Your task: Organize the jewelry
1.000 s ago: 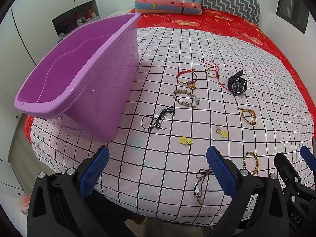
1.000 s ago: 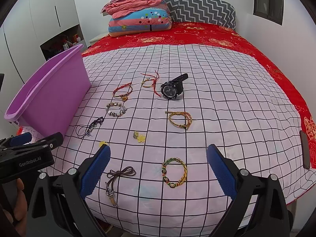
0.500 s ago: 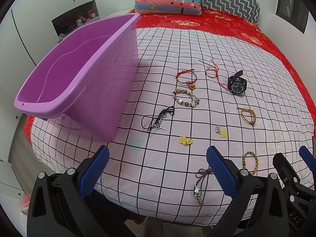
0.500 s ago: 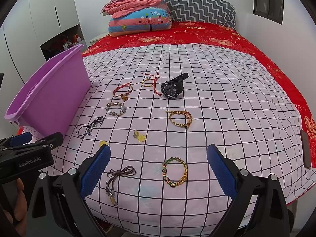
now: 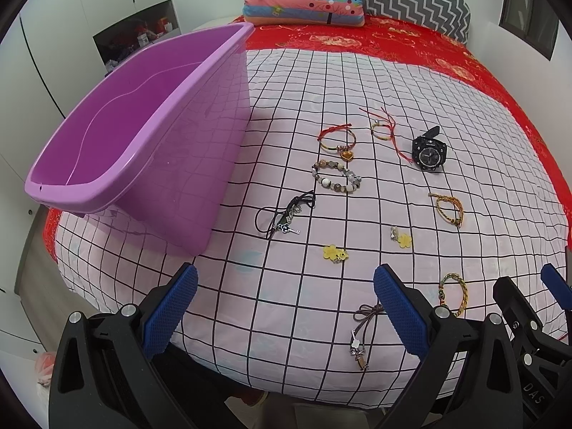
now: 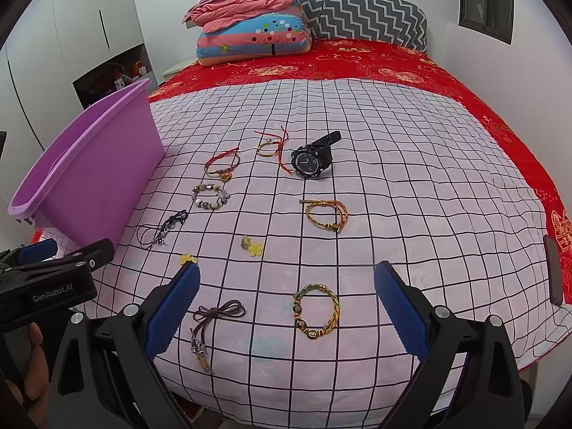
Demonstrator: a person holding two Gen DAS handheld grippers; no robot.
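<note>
One woven bracelet (image 6: 317, 311) between the wide-apart right tool (image 6: 286, 304) fingers.

The left gripper (image 5: 284, 295) hangs over the near edge of a bed covered by a white checked sheet (image 5: 304, 89), its blue pads spread wide with nothing between them. A purple tub (image 5: 143, 136) sits on the sheet at the left. Jewelry lies scattered to its right: a black cord necklace (image 5: 286, 211), a beaded bracelet (image 5: 336, 176), a red string bracelet with a heart charm (image 5: 338, 139), a black watch (image 5: 428, 150), two yellow flower clips (image 5: 335, 253), and a brown cord necklace (image 5: 363, 332) just beside the right pad. Part of the right gripper (image 5: 529, 307) shows at the lower right corner
</note>
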